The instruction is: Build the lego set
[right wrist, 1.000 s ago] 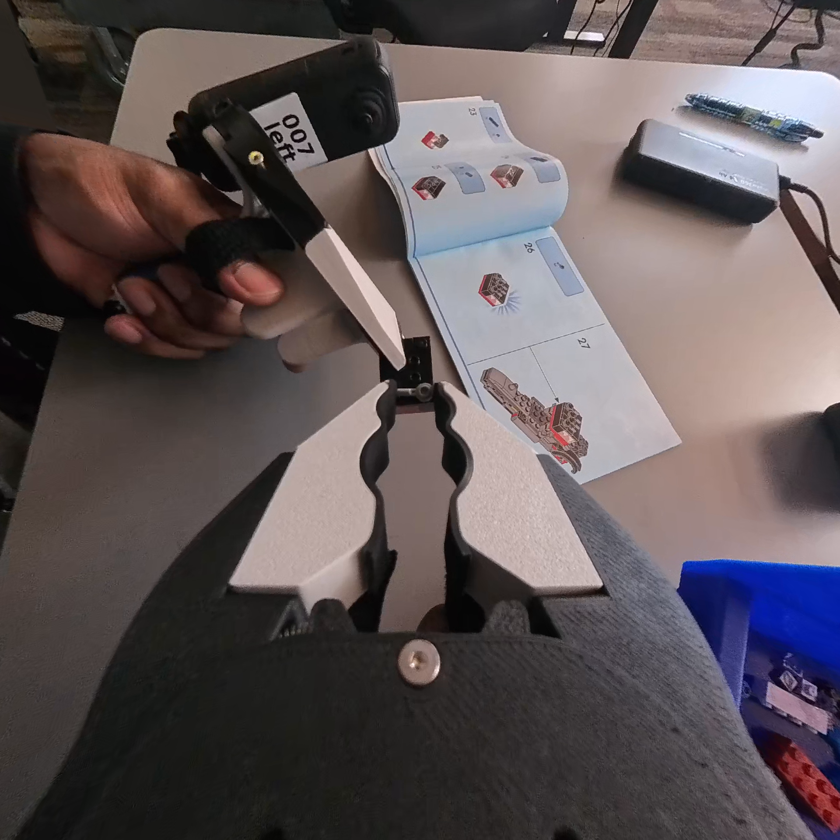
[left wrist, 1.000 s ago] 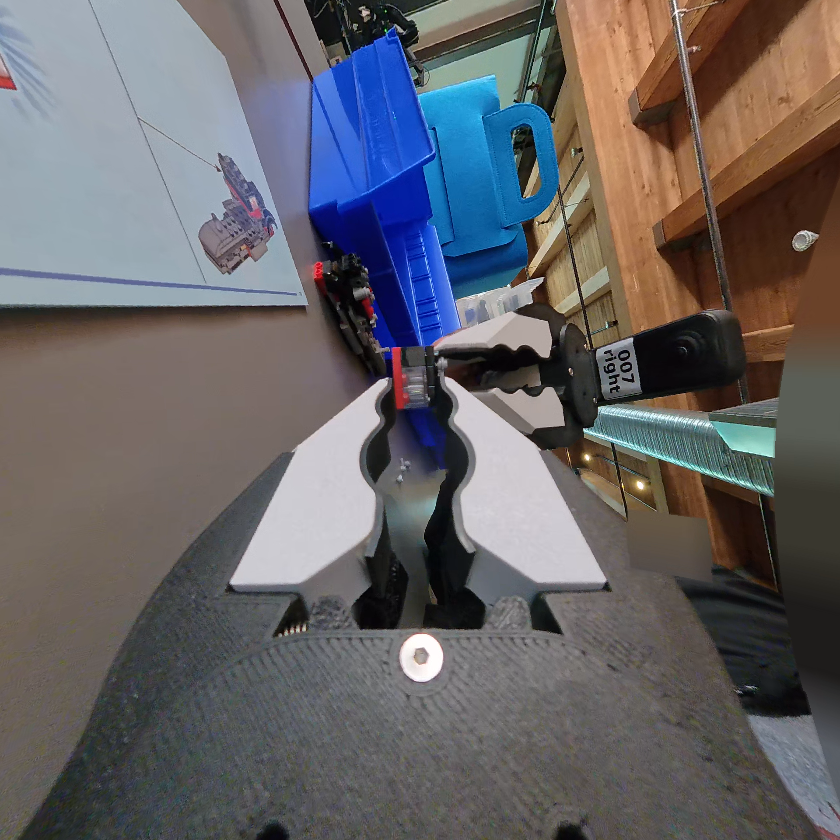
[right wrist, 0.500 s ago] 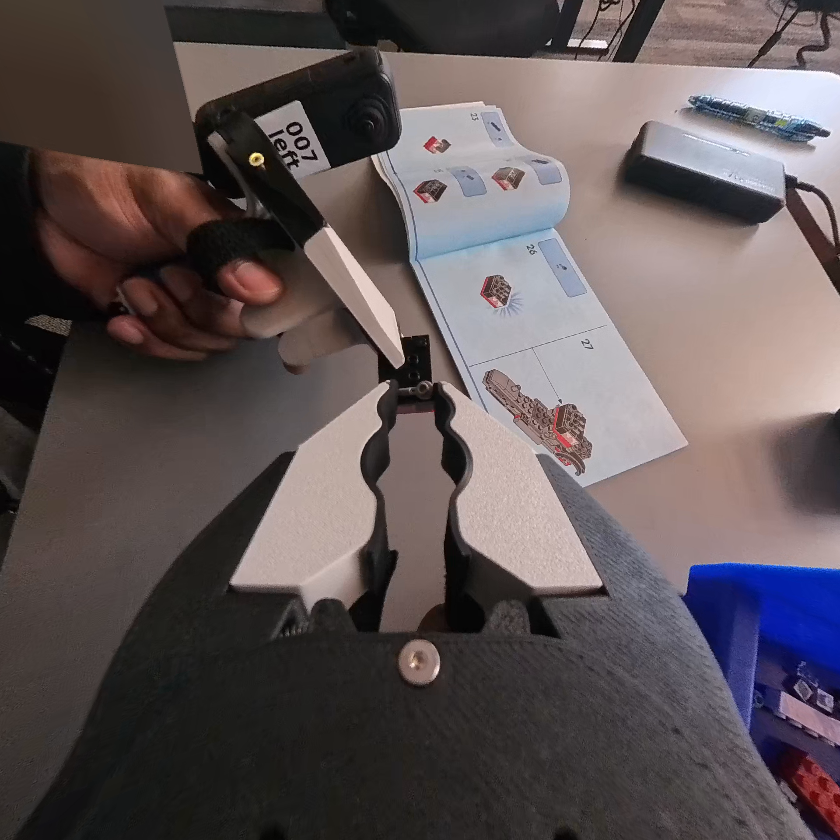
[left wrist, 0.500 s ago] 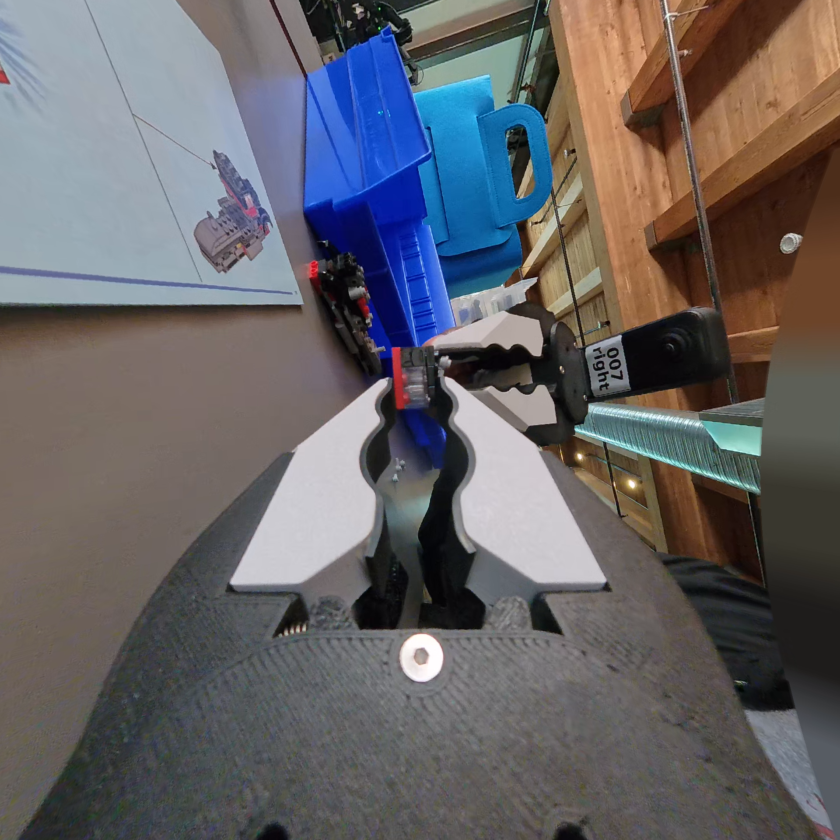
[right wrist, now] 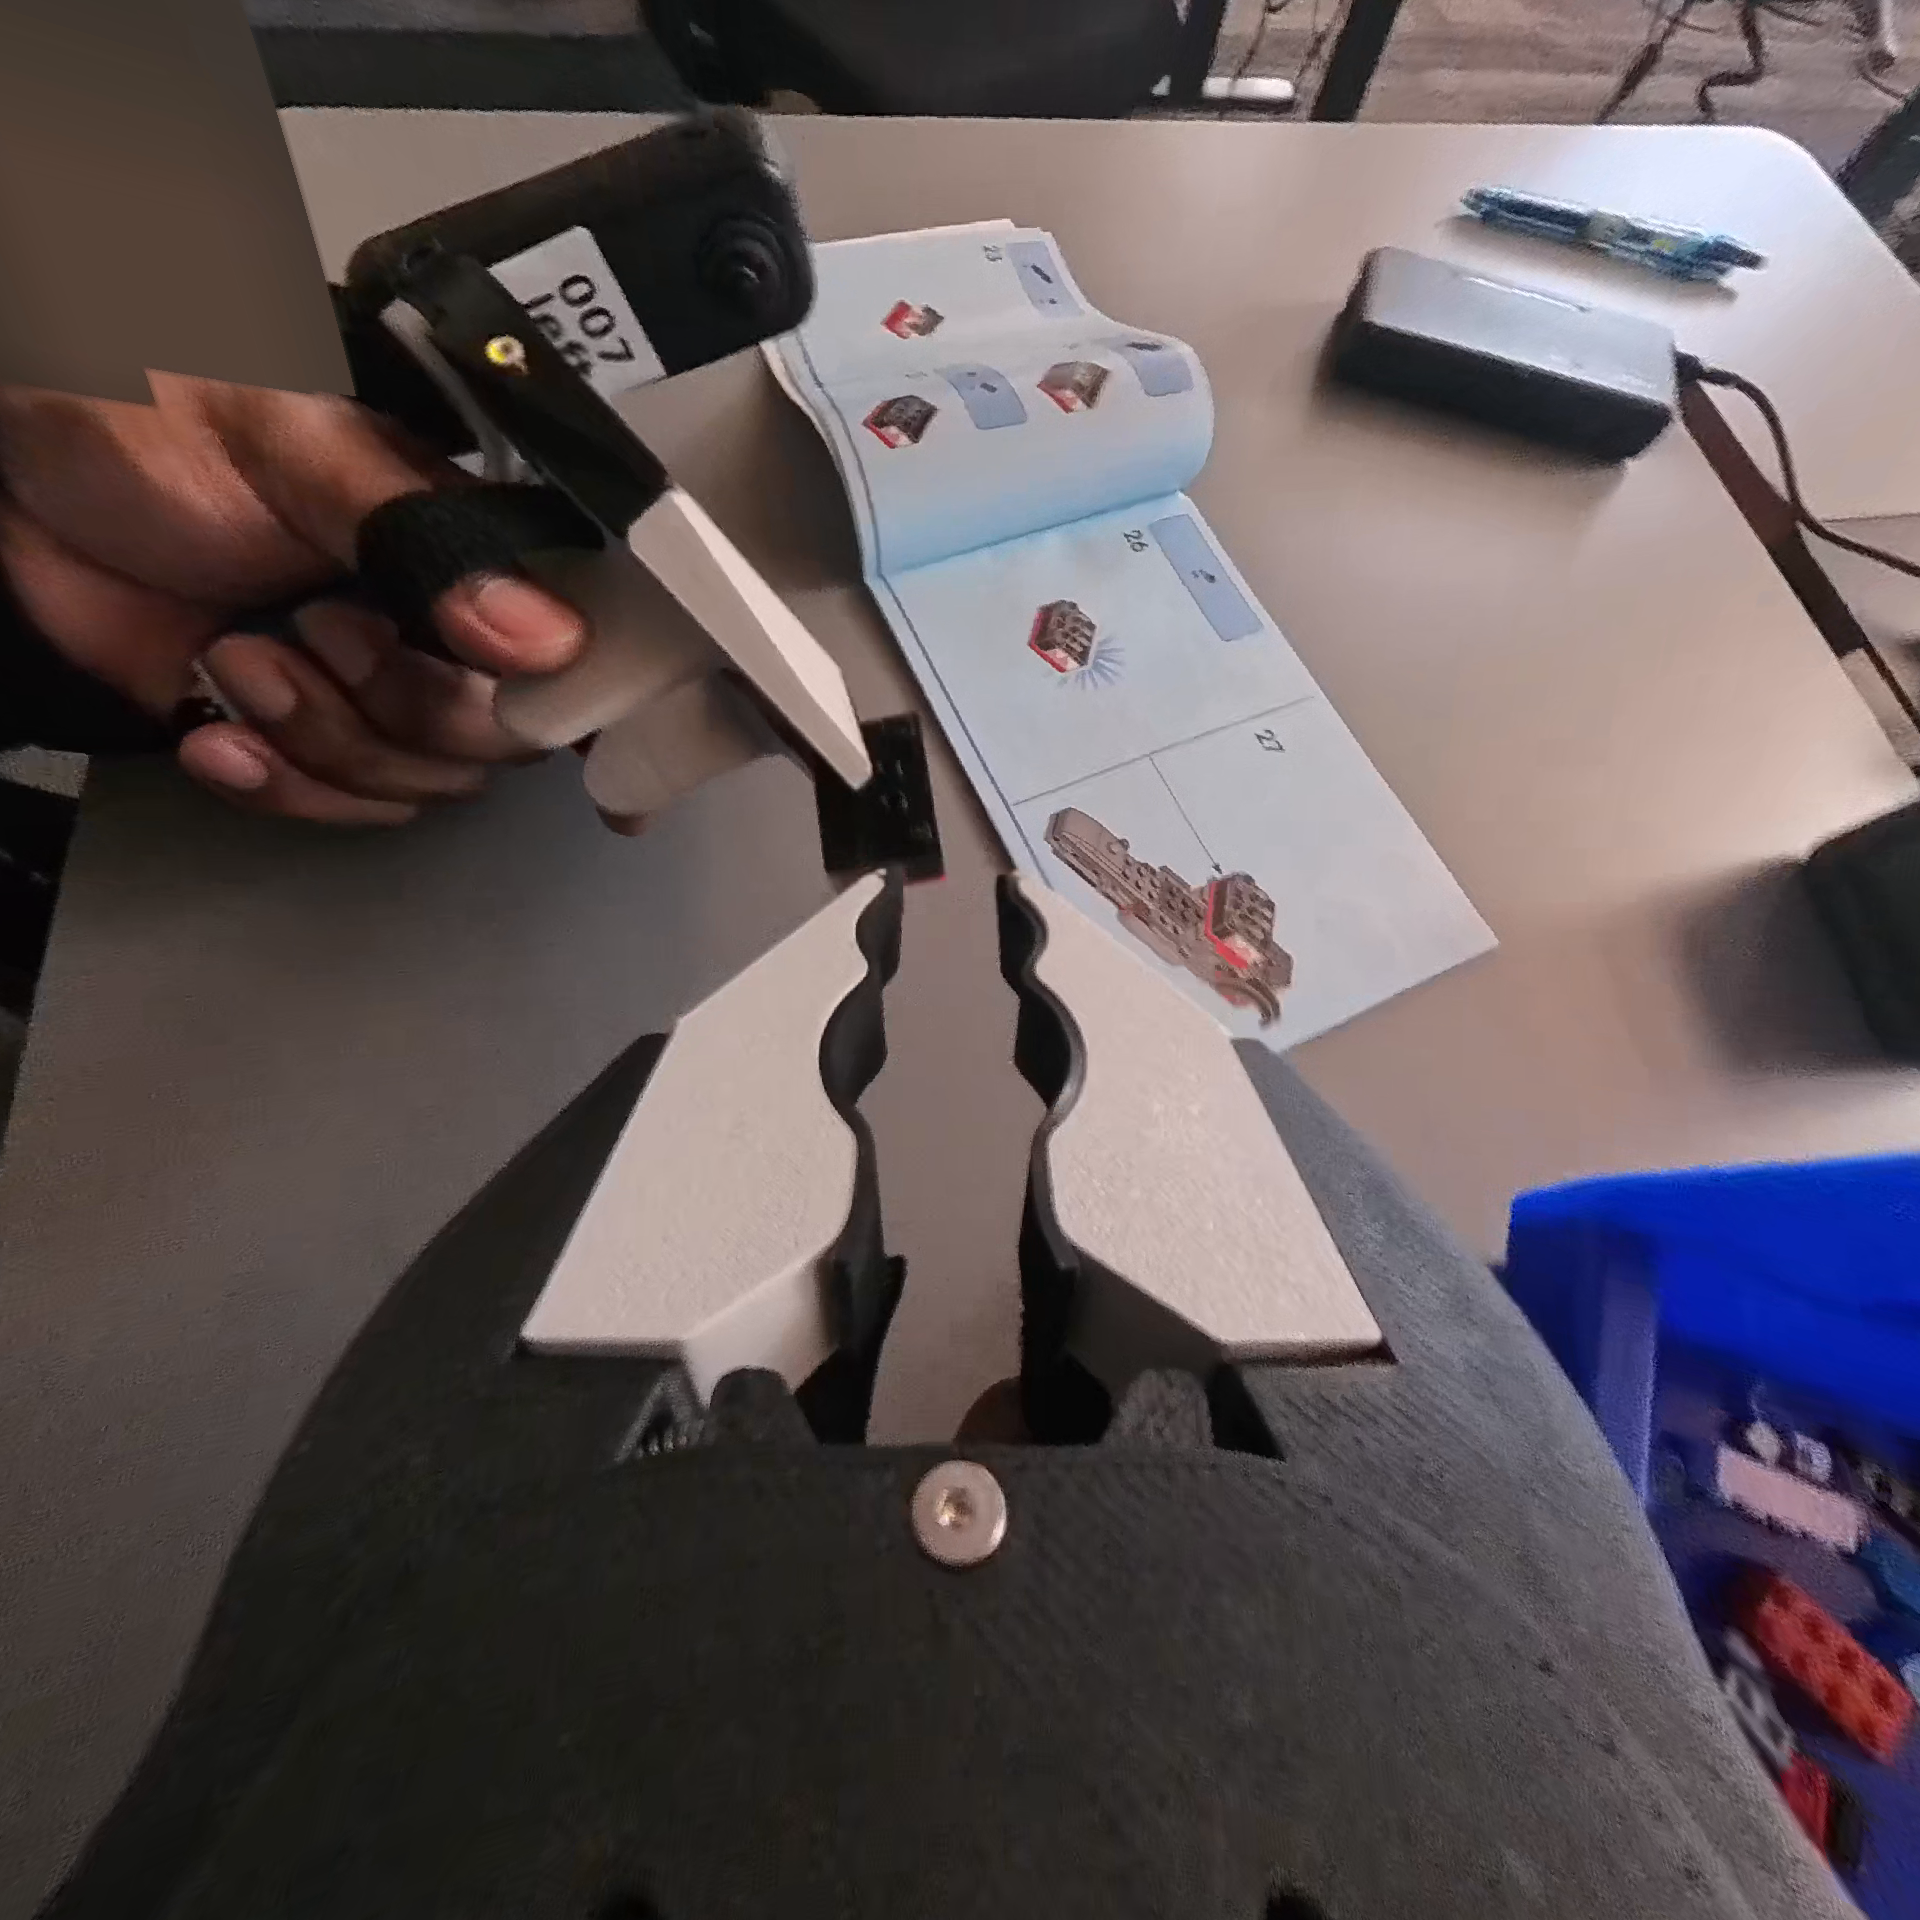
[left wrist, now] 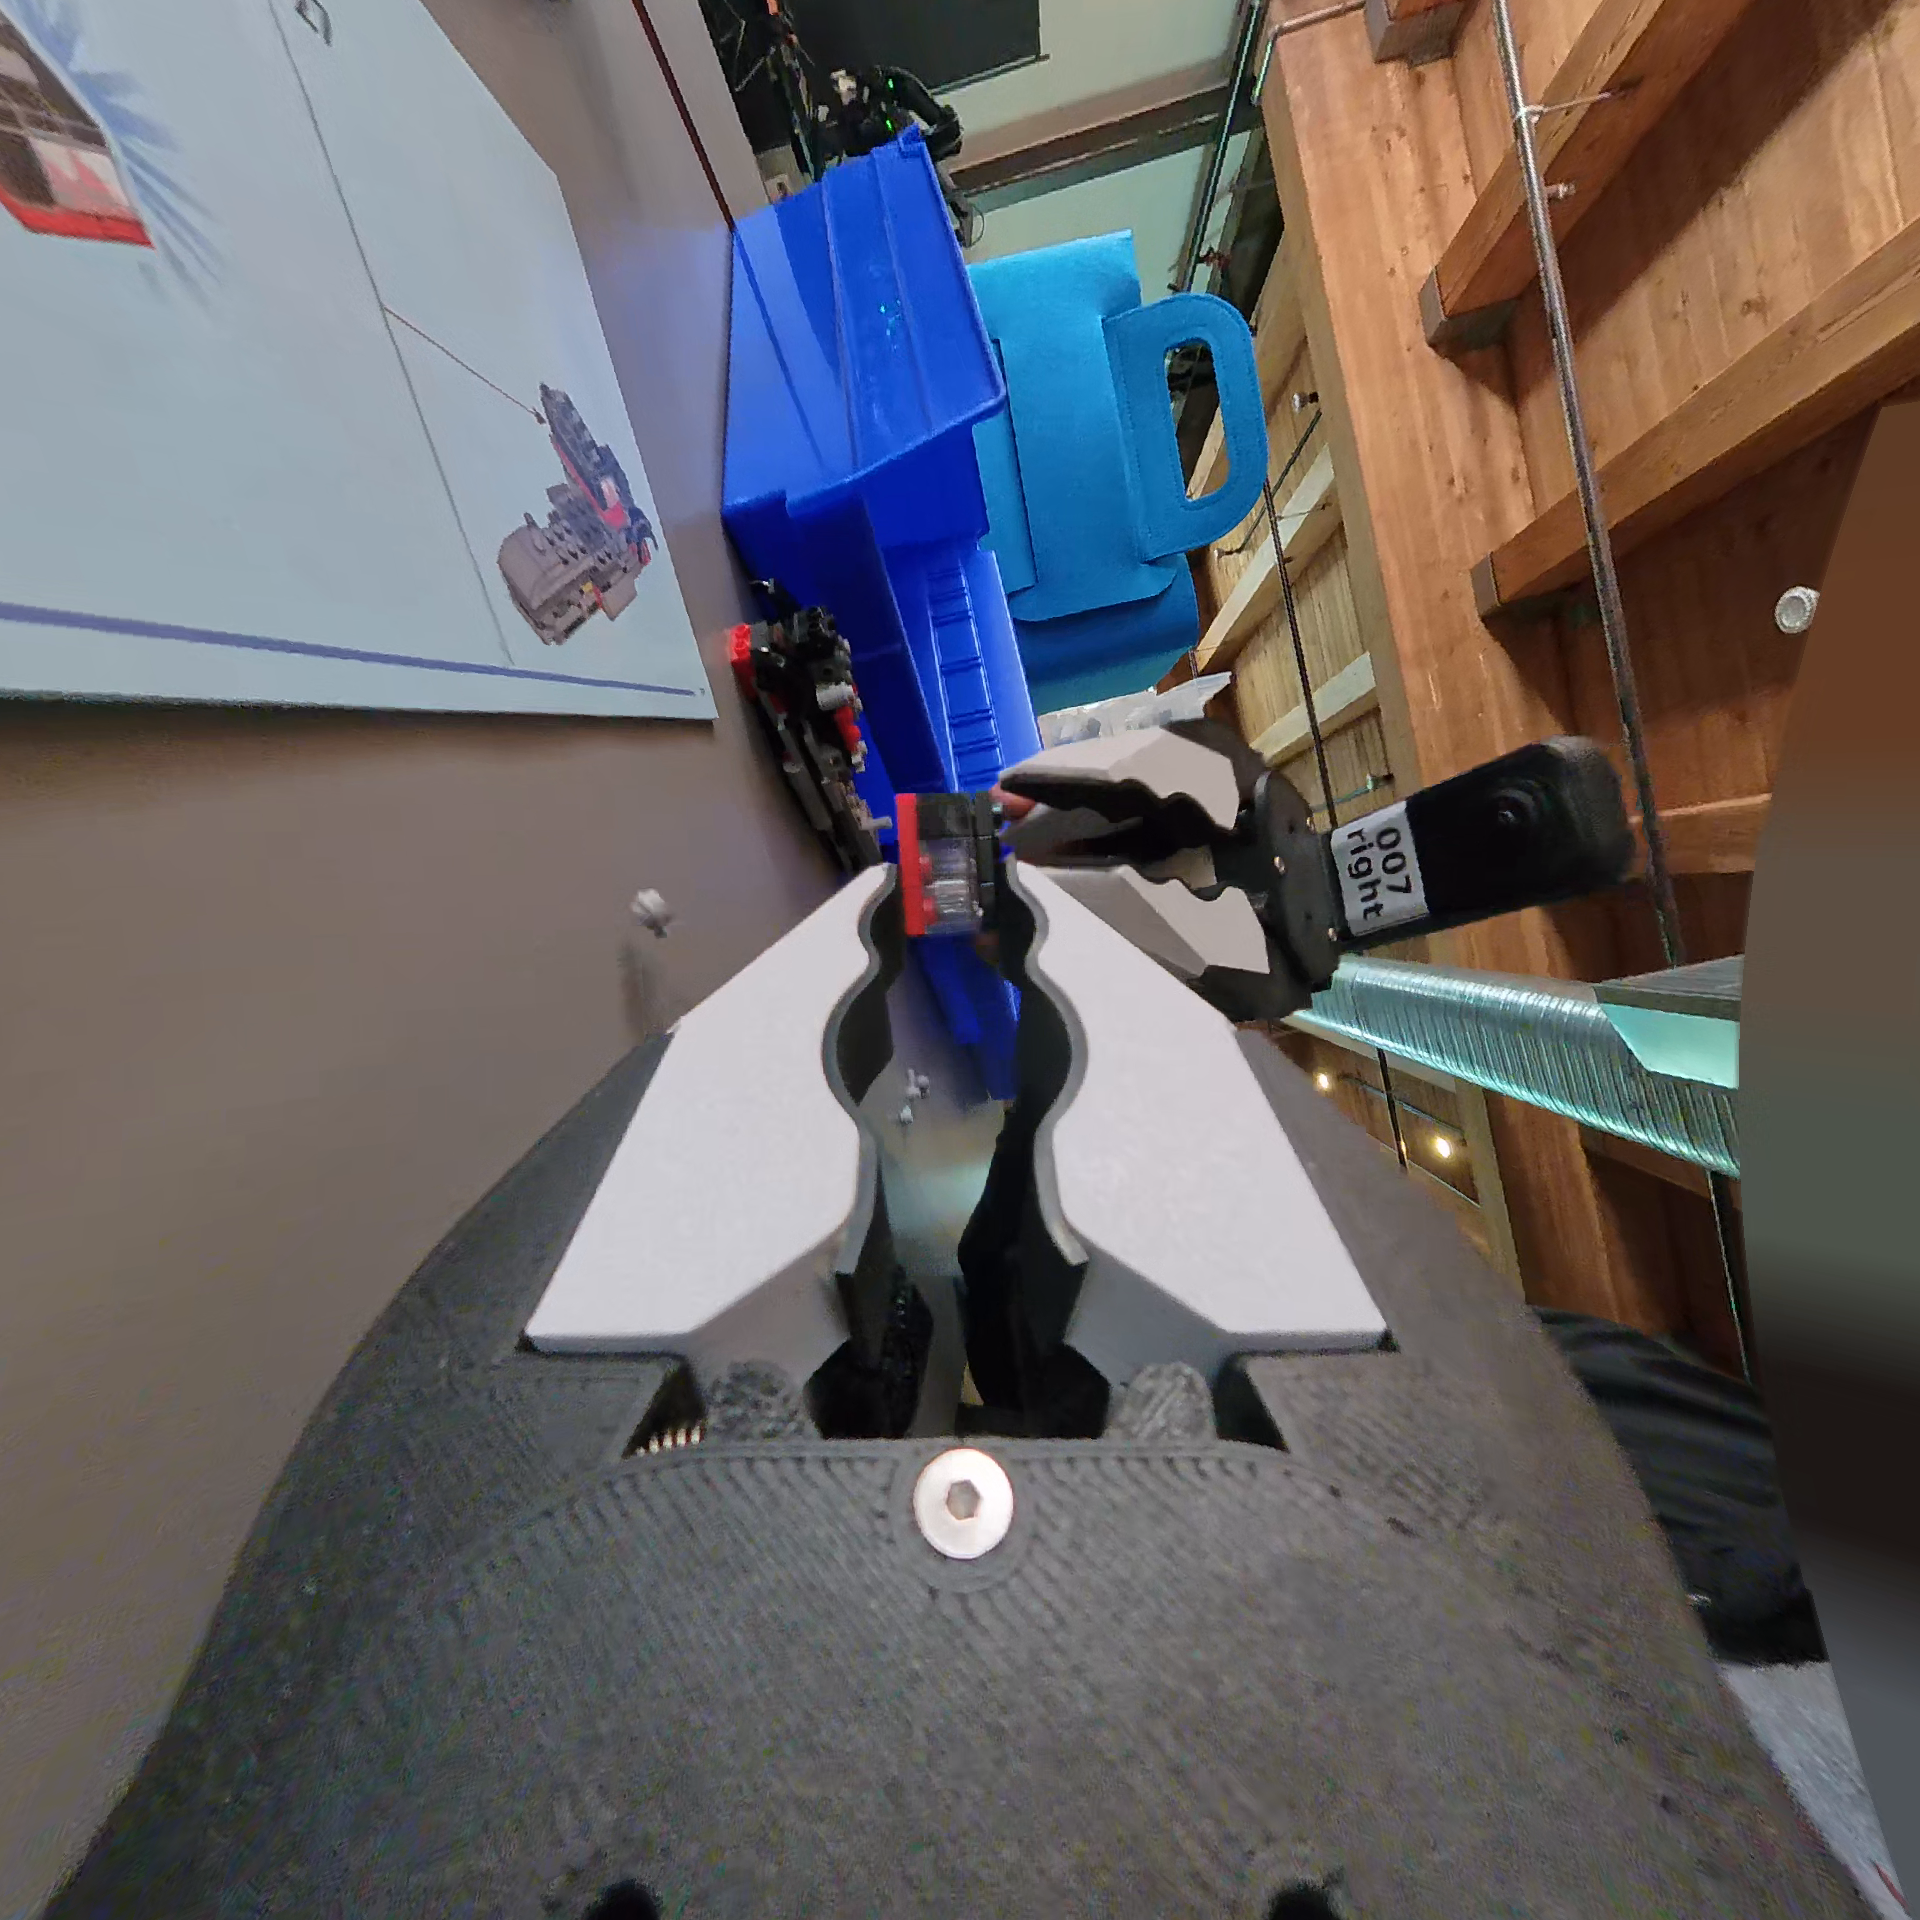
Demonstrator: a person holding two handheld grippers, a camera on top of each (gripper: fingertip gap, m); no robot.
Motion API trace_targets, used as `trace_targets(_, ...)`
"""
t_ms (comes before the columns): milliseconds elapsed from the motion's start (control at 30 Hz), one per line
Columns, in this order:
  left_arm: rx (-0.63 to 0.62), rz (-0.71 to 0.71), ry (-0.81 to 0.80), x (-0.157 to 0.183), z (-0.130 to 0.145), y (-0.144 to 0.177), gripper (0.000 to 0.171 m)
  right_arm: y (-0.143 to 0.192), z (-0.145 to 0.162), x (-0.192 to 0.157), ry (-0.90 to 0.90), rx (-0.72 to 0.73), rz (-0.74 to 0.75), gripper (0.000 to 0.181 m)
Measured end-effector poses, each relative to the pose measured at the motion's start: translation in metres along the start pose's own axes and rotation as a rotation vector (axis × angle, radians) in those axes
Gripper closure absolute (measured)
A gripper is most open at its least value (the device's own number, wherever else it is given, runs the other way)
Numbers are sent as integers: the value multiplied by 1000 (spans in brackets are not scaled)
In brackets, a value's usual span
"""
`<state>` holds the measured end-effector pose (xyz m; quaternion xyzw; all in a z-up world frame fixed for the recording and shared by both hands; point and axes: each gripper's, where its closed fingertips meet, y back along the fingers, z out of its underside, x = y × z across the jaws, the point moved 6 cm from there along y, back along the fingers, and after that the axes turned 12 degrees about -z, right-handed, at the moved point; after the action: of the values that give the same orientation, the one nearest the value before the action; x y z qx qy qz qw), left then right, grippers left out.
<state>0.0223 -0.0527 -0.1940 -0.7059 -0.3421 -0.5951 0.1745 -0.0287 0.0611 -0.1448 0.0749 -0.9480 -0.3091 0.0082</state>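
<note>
My left gripper (left wrist: 948, 883) is shut on a small lego assembly (left wrist: 940, 868) of red, clear and black parts, held above the table. In the right wrist view the assembly's black plate (right wrist: 883, 795) shows beside the left gripper (right wrist: 857, 769). My right gripper (right wrist: 945, 883) is open and empty, its tips just short of the plate. It also shows in the left wrist view (left wrist: 1008, 816), next to the assembly. A small grey piece (left wrist: 649, 909) shows blurred against the table, apart from both grippers. The partly built model (left wrist: 805, 707) lies beside the blue bin (left wrist: 862, 416).
The open instruction booklet (right wrist: 1091, 623) lies on the grey table (right wrist: 1455, 675). A black box (right wrist: 1507, 353) and a blue pen-like thing (right wrist: 1600, 229) sit at the far right. The blue bin (right wrist: 1714, 1299) holds several loose bricks (right wrist: 1829, 1662). A blue felt bag (left wrist: 1101, 416) stands behind it. Both grippers' tips are close together, under 4 cm apart.
My right gripper no longer holds the small grey piece it pressed at the assembly; its tips are empty and drawn back a little. A small grey piece now shows loose over the table.
</note>
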Motion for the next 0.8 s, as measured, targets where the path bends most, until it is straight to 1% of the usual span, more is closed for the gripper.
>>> trace_targets(100, 39, -11, 16, -2, -4, 3, 154, 12, 10, 0, -76, -2, 47, 162)
trace_targets(200, 65, -18, 35, -4, -7, 6, 154, 19, 23, -8, -138, -11, 85, 162)
trace_targets(367, 141, -58, 43, -9, -18, 16, 154, 14, 38, -24, -205, -14, 111, 162)
trace_targets(467, 184, -76, 48, -12, -23, 21, 155, -7, 36, -27, -246, 12, 90, 162)
trace_targets(633, 213, -93, 50, -14, -25, 24, 154, -48, 22, -11, -230, -5, 126, 162)
trace_targets(800, 221, -96, 45, -14, -25, 25, 154, -76, 17, -2, -202, -63, 106, 163)
